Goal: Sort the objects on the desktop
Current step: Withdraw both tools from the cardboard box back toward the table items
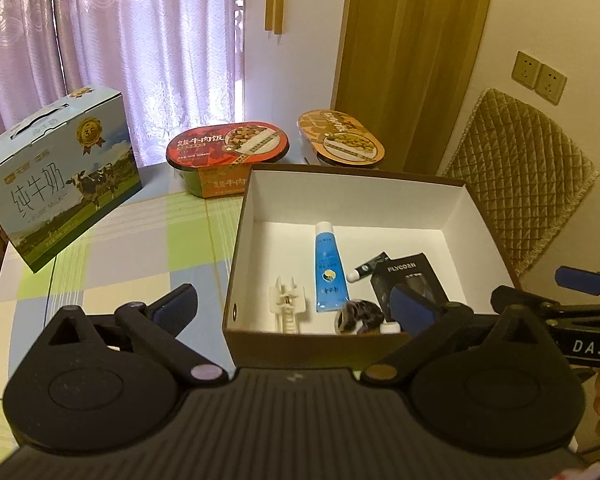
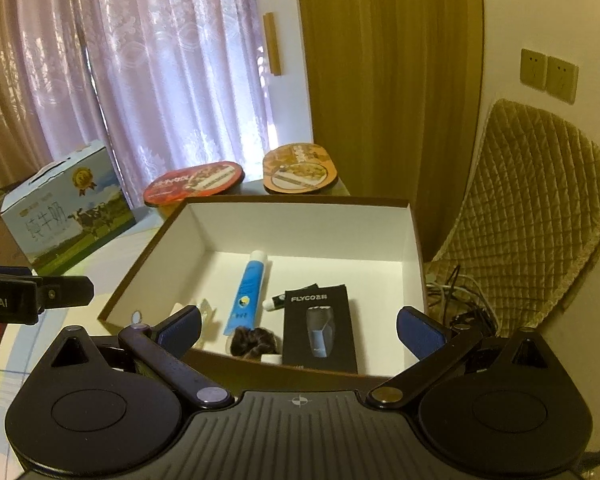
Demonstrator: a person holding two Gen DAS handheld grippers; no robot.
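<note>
Cardboard box [image 1: 342,200], brown outside and white inside, sits open at the right side of the desk [image 1: 112,256], which wears a checked cloth. Inside it lie six things: one blue tube [image 1: 329,268] running from the middle toward the near wall, one white clip [image 1: 286,304] left of the tube, one small black-and-white stick [image 1: 366,268] right of it, one black shaver carton [image 1: 410,280] marked FLYCO beside that stick, one dark furry scrunchie [image 2: 254,342] against the near wall, and one small white cap [image 2: 271,358] touching the scrunchie.

Beyond the box, along the far edge of the desk, stand two oval meal tubs: one red [image 1: 228,148], one orange [image 1: 340,138]. One blue milk carton [image 1: 60,176] with a cow picture stands at the far left corner.

Left gripper [image 1: 296,308] hovers over the near wall of the box, jaws spread wide with nothing between them. Right gripper [image 2: 300,330] hangs over the same wall just beside it, also spread wide and empty.

One quilted chair back [image 2: 528,208] stands off the desk's right edge, with two wall sockets [image 2: 548,74] above it.
</note>
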